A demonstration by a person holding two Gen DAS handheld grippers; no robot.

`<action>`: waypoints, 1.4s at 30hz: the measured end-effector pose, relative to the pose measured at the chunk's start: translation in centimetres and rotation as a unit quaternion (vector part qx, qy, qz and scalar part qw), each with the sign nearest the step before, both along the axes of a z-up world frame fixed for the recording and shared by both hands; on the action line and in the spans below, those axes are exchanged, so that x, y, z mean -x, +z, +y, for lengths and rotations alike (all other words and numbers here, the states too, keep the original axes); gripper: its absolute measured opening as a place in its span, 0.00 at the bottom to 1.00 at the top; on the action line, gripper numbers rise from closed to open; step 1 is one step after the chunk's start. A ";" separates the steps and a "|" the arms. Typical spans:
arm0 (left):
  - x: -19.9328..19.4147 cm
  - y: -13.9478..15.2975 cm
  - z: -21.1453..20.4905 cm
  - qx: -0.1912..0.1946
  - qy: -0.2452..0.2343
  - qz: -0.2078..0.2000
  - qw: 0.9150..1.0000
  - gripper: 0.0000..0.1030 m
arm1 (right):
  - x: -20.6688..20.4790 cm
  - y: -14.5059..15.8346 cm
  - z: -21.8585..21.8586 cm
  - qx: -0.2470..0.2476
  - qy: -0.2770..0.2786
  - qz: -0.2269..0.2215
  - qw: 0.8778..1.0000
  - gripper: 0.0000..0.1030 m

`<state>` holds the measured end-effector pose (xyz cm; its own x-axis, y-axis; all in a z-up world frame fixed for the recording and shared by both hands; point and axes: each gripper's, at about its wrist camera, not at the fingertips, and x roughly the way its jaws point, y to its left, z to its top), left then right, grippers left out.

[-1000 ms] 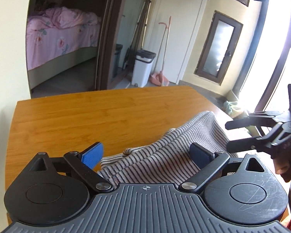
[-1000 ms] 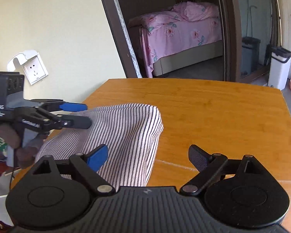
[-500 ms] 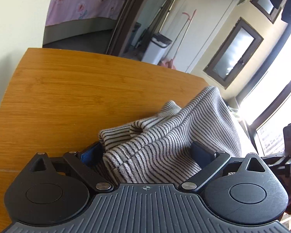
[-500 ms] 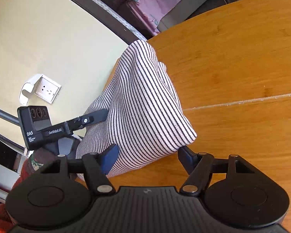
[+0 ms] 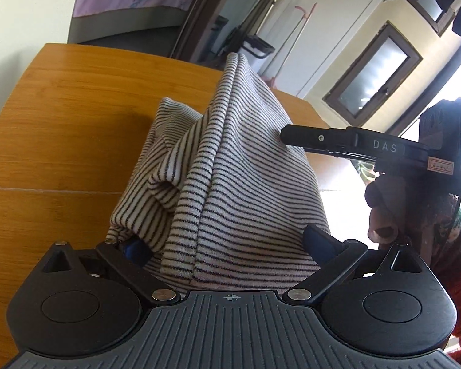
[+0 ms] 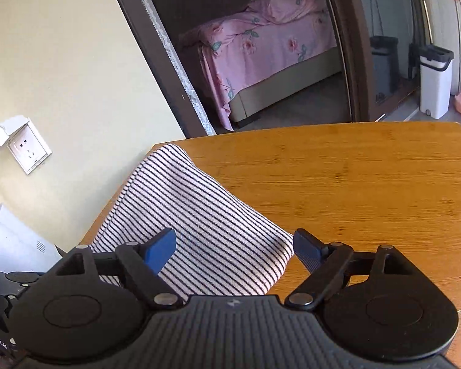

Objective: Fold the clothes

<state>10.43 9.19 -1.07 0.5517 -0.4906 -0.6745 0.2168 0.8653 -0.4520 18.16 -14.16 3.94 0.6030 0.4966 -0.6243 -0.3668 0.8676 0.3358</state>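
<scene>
Bunching between both wide-spread tongs — left tongs [image 5: 227, 243], right tongs [image 6: 233, 247], neither clamped — striped garment [image 5: 230, 169] on counter [image 5: 61, 141], seemingly gathered for folding.

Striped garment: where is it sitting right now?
The striped garment is bunched on the wooden table near its edge, between the left gripper fingers; right gripper straddles its other side.
</scene>
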 end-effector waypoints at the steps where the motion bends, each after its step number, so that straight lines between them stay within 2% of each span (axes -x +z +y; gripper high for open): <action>1: 0.0 0.0 -0.1 -0.002 -0.001 -0.001 1.000 0.99 | 0.3 0.1 -0.1 0.002 -0.001 -0.002 1.000 0.89; 3: 0.4 0.2 -0.1 -0.002 -0.003 -0.007 1.000 0.99 | 1.0 0.0 -0.6 0.000 -0.004 -0.003 1.000 0.95; 6: 0.9 1.5 0.7 0.018 -0.011 -0.036 0.999 0.99 | 2.3 -0.9 -2.0 -0.019 -0.008 0.009 1.000 0.96; 8: 1.2 2.2 1.5 0.030 -0.013 -0.056 0.998 0.99 | 3.0 -1.8 -2.9 -0.045 0.003 0.028 0.999 0.89; 9: 1.1 2.3 1.7 0.033 -0.014 -0.060 0.998 0.99 | 3.3 -2.3 -3.2 -0.065 0.010 0.045 0.997 0.74; 10: 1.0 2.1 1.7 0.031 -0.017 -0.061 0.998 0.99 | 3.5 -2.8 -3.4 -0.085 0.015 0.061 0.994 0.68; 13: 0.6 0.9 0.9 0.006 -0.026 -0.051 0.998 0.96 | 3.2 -3.4 -3.4 -0.117 0.010 0.082 0.990 0.61; 14: 0.7 0.6 0.6 0.005 -0.029 -0.047 0.998 0.93 | 2.9 -3.3 -3.3 -0.112 0.011 0.076 0.991 0.61; 17: 1.1 0.0 -0.3 0.022 -0.042 -0.037 0.998 0.92 | 1.7 -2.7 -2.2 -0.075 0.018 0.049 0.996 0.61; 20: 1.5 -0.1 -2.2 0.040 -0.066 -0.032 0.997 0.92 | 0.3 -1.9 -0.6 -0.010 0.033 -0.005 0.999 0.61; 22: 1.9 0.0 -3.8 0.055 -0.089 -0.030 0.994 0.91 | -0.5 -0.9 1.0 0.051 0.043 -0.057 0.996 0.62; 24: 2.7 0.6 -5.2 0.054 -0.106 -0.039 0.992 0.92 | -0.4 0.3 1.9 0.088 0.047 -0.098 0.990 0.62; 28: 4.6 2.9 -5.0 0.042 -0.116 -0.071 0.990 0.96 | 2.2 1.7 2.6 0.103 0.063 -0.154 0.981 0.72; 31: 5.8 4.4 -2.0 0.047 -0.076 -0.092 0.992 0.97 | 5.1 1.7 2.9 0.121 0.085 -0.188 0.971 0.73; 33: 6.0 5.0 0.8 0.047 -0.018 -0.102 0.994 0.97 | 7.1 1.2 3.4 0.134 0.094 -0.209 0.964 0.74; 35: 5.3 5.1 3.3 0.046 0.049 -0.097 0.993 0.96 | 8.3 0.7 4.9 0.127 0.101 -0.217 0.962 0.77; 36: 4.8 5.1 4.2 0.045 0.078 -0.092 0.992 0.94 | 8.8 0.4 5.8 0.121 0.105 -0.219 0.962 0.78; 37: 4.4 4.9 5.0 0.045 0.103 -0.088 0.990 0.89 | 9.3 0.1 6.7 0.115 0.109 -0.221 0.962 0.80; 39: 3.4 4.7 5.8 0.046 0.134 -0.081 0.987 0.83 | 10.3 -0.6 8.6 0.108 0.116 -0.224 0.962 0.80; 42: 2.1 4.3 6.2 0.049 0.158 -0.068 0.984 0.76 | 10.6 -3.2 11.6 0.174 0.107 -0.247 0.947 0.80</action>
